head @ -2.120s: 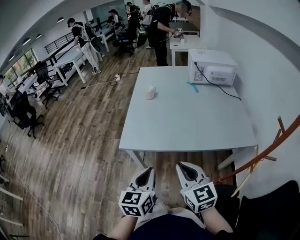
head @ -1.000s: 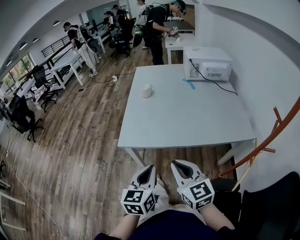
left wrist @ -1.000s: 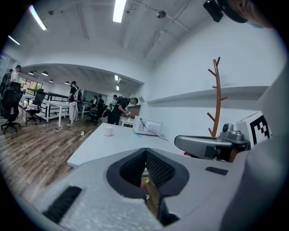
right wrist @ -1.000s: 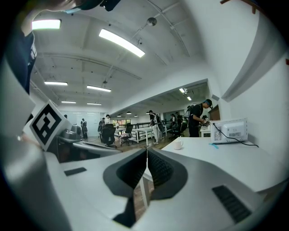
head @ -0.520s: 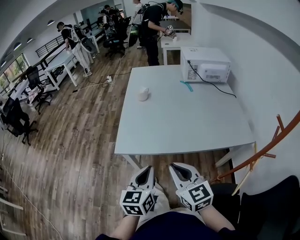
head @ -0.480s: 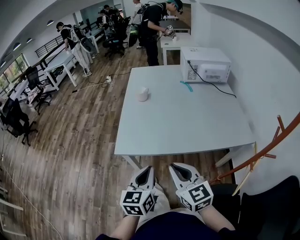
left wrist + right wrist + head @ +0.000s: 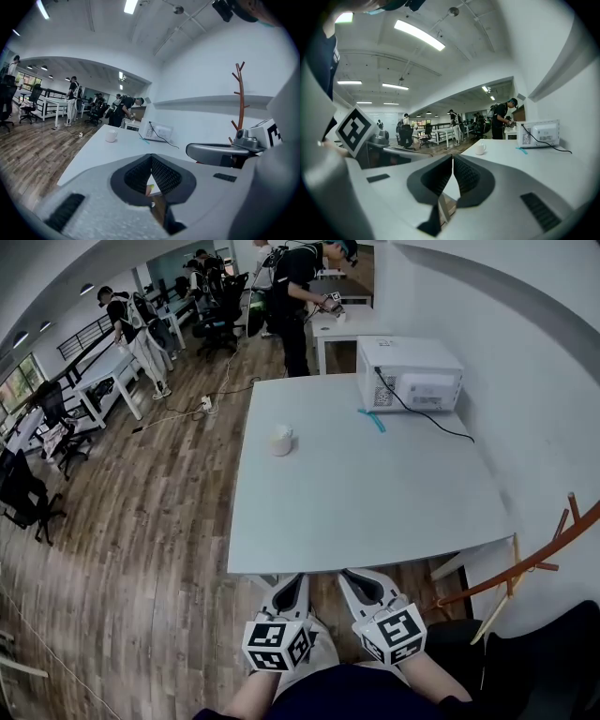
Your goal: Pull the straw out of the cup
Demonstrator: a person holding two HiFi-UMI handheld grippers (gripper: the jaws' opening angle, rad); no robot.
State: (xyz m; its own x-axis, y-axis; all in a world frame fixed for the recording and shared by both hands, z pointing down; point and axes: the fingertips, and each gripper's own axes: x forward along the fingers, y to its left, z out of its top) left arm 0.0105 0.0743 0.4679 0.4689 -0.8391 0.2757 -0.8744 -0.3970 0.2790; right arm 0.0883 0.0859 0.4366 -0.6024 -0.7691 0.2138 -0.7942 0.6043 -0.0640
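The left gripper [image 7: 296, 577] and the right gripper [image 7: 349, 572] are hanging side by side at the bottom centre of the head view, over the person's lap, each showing its marker cube and pointing toward the near edge of the white table [image 7: 375, 502]. In the left gripper view the two ribbed jaws are meeting at their tips with nothing between them. The right gripper view is showing the same: jaws pressed together and holding nothing. Both grippers are sitting well apart from everything on the table. The white cup [image 7: 281, 440] is standing upright near the table's left edge, in the upper middle of the head view. The teal straw [image 7: 376, 420] is lying flat on the tabletop to the right of the cup and well apart from it, just in front of the white microwave [image 7: 410, 374], which is occupying the table's far right corner. A black cable [image 7: 441, 426] is running from the microwave's front across the table toward the right edge. A reddish-brown coat rack [image 7: 525, 563] is leaning into the lower right of the frame. The wooden floor [image 7: 141, 549] is filling the left half, and several people [image 7: 127, 320] are standing among desks and chairs at the upper left and top.
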